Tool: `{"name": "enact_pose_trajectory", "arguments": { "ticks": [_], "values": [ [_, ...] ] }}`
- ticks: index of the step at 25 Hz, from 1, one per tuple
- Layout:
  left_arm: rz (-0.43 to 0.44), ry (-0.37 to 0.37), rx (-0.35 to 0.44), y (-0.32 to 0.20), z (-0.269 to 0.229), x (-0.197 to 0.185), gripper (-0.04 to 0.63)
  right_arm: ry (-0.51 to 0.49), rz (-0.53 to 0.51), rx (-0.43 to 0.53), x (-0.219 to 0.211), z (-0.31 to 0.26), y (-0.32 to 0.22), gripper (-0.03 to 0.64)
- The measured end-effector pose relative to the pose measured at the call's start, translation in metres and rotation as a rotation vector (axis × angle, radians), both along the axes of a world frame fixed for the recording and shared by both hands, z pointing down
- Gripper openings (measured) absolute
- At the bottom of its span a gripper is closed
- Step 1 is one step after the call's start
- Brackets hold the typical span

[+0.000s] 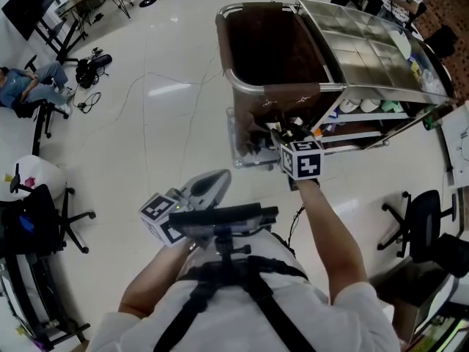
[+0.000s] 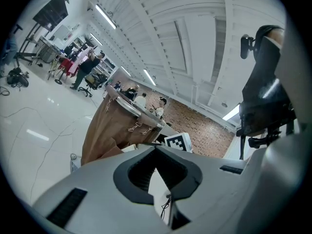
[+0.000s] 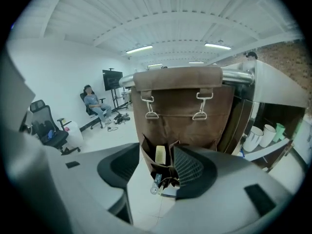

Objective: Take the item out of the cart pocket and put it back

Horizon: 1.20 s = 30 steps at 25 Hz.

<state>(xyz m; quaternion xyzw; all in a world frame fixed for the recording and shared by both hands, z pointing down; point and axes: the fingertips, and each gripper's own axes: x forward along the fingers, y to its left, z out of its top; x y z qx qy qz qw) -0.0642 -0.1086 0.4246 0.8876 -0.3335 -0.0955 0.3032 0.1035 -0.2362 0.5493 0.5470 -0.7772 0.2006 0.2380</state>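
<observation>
A steel cart point(image 1: 366, 46) carries a brown fabric bag point(image 1: 275, 50) with small pockets on its front. My right gripper point(image 1: 287, 133) is at those pockets, angled down. In the right gripper view the right gripper point(image 3: 157, 148) stands open around an open brown pocket point(image 3: 163, 170). A pale yellow item point(image 3: 160, 155) stands upright inside that pocket, and neither pad touches it. Small dark items point(image 3: 155, 182) stick out of a lower pocket. My left gripper point(image 1: 211, 183) is held level near my body, away from the cart. Its jaws meet at the tips and hold nothing point(image 2: 156, 149).
White cups point(image 3: 258, 135) stand on the cart's side shelf point(image 1: 359, 105). Office chairs point(image 1: 44, 218) are at the left and another chair point(image 1: 421, 218) is at the right. A seated person point(image 1: 26, 86) and floor cables point(image 1: 91, 101) are far left. People stand behind the cart.
</observation>
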Motion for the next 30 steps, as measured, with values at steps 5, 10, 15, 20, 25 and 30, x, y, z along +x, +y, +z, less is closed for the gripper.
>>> {"name": "enact_pose_trajectory", "arguments": {
  "ticks": [5,10,15,20,25,30],
  "values": [
    [0.016,-0.009,-0.004,0.0,0.002,0.002,0.003,-0.064,0.018,0.013,0.006,-0.017,0.012,0.227],
    [0.023,-0.002,-0.013,-0.001,0.003,0.005,0.003,-0.094,0.019,0.03,0.008,-0.031,0.023,0.227],
    [0.033,-0.004,-0.013,-0.002,0.004,0.005,0.003,-0.111,-0.012,0.065,0.005,-0.049,0.041,0.206],
    [0.041,-0.008,-0.008,-0.003,0.003,0.008,0.004,-0.101,-0.041,0.109,-0.002,-0.069,0.058,0.122],
    [0.03,0.003,-0.008,-0.005,-0.001,0.01,0.003,-0.093,-0.05,0.139,-0.007,-0.084,0.073,0.042],
    [0.046,-0.008,-0.006,-0.004,0.002,0.01,0.003,-0.087,-0.053,0.157,-0.01,-0.092,0.082,0.008]
  ]
}}
